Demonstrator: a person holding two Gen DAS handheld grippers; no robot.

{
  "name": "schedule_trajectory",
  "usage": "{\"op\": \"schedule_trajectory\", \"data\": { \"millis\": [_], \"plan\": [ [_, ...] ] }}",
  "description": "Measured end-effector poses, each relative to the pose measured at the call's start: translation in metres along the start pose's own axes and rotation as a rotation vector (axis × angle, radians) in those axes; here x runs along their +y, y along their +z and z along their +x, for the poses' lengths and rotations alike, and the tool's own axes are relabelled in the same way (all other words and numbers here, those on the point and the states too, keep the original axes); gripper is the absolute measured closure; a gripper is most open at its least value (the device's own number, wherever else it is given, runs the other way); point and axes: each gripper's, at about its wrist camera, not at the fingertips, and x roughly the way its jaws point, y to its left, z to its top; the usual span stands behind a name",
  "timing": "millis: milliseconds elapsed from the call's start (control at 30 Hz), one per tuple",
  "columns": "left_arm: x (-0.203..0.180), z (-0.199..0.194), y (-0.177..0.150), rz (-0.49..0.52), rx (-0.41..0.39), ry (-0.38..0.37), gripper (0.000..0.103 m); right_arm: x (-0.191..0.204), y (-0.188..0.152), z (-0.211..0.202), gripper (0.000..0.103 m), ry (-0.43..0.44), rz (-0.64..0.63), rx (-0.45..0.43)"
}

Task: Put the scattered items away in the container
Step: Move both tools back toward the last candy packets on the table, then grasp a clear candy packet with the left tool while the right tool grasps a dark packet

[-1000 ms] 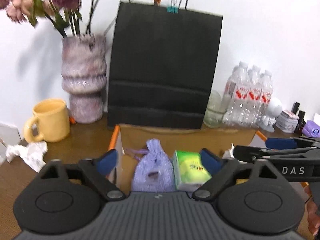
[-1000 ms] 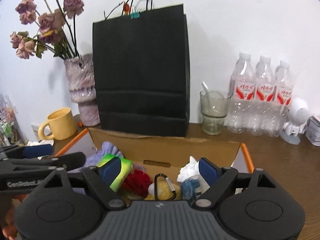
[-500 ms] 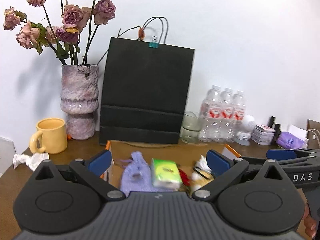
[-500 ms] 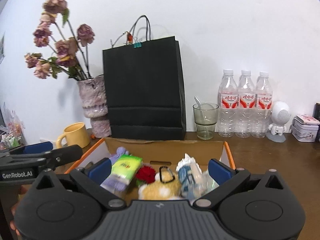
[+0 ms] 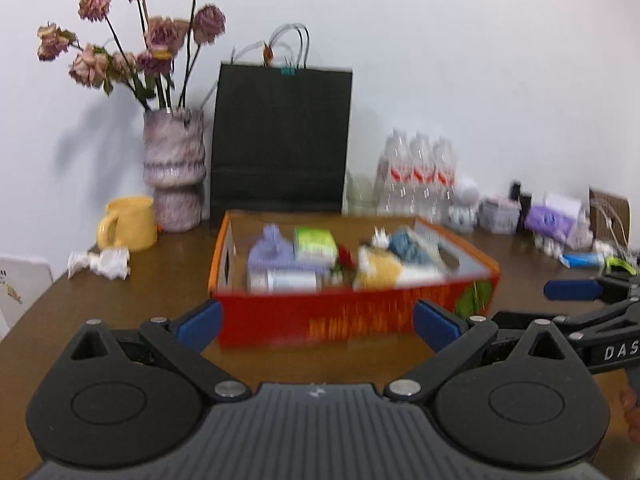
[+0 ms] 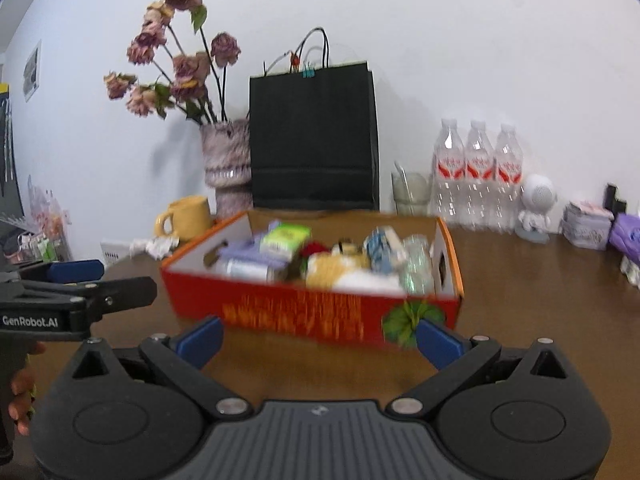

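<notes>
A red and orange cardboard box (image 5: 352,314) (image 6: 304,314) sits mid-table. It holds several items: a lilac pouch (image 5: 269,249), a green tissue pack (image 5: 314,245) (image 6: 285,237), a white bottle (image 5: 286,280), a yellow soft toy (image 5: 380,270) (image 6: 332,270) and a blue bundle (image 6: 382,249). My left gripper (image 5: 316,326) is open and empty, back from the box's near wall. My right gripper (image 6: 318,338) is open and empty, also short of the near wall. Each gripper shows at the edge of the other's view.
Behind the box stand a black paper bag (image 5: 280,140), a vase of dried roses (image 5: 174,168), a yellow mug (image 5: 128,222), a glass (image 6: 412,194) and three water bottles (image 6: 478,174). Crumpled paper (image 5: 100,263) lies at left. Small clutter (image 5: 556,222) lies at right.
Both grippers have pulled back and away from above the box. The box's red near wall is now in view. Both stayed open and empty.
</notes>
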Motion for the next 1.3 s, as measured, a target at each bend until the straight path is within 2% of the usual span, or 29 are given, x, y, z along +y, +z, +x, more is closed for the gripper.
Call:
{"op": "schedule_trajectory", "data": {
  "millis": [233,533,733,767,833,867,900,933,967,1067,1200,1300],
  "plan": [
    [-0.003,-0.01,-0.032,0.029,0.099,0.0,0.0,0.008,-0.044,-0.01,0.0,-0.007,-0.032,0.095],
    [-0.024,-0.003,-0.055,0.123,0.204,-0.041,0.001,-0.002,-0.057,-0.011,0.0,-0.027,0.017,0.169],
    [-0.036,0.027,-0.058,0.184,0.256,-0.036,0.025,-0.004,-0.063,-0.007,0.0,-0.036,0.021,0.209],
    [-0.037,0.033,-0.058,0.19,0.269,-0.038,0.032,-0.003,-0.064,-0.007,0.0,-0.037,0.02,0.211],
    [-0.037,0.041,-0.056,0.188,0.274,-0.07,0.041,-0.002,-0.064,-0.007,0.0,-0.039,0.017,0.214],
    [-0.036,0.043,-0.054,0.18,0.28,-0.087,0.054,-0.002,-0.065,-0.006,0.0,-0.039,0.017,0.216],
    [-0.035,0.045,-0.052,0.164,0.291,-0.112,0.072,-0.002,-0.065,-0.005,0.0,-0.038,0.017,0.22],
    [-0.034,0.046,-0.051,0.151,0.297,-0.123,0.081,-0.001,-0.064,-0.004,0.0,-0.037,0.017,0.225],
    [-0.034,0.046,-0.05,0.151,0.298,-0.112,0.084,0.0,-0.064,-0.003,0.0,-0.03,0.018,0.227],
    [-0.031,0.041,-0.053,0.141,0.287,-0.098,0.085,0.008,-0.061,-0.001,0.003,0.005,0.008,0.219],
    [-0.023,0.036,-0.054,0.126,0.281,-0.085,0.085,0.027,-0.049,0.009,0.019,0.079,-0.067,0.182],
    [-0.013,0.032,-0.055,0.108,0.277,-0.066,0.085,0.044,-0.04,0.028,0.029,0.111,-0.158,0.199]
  ]
}}
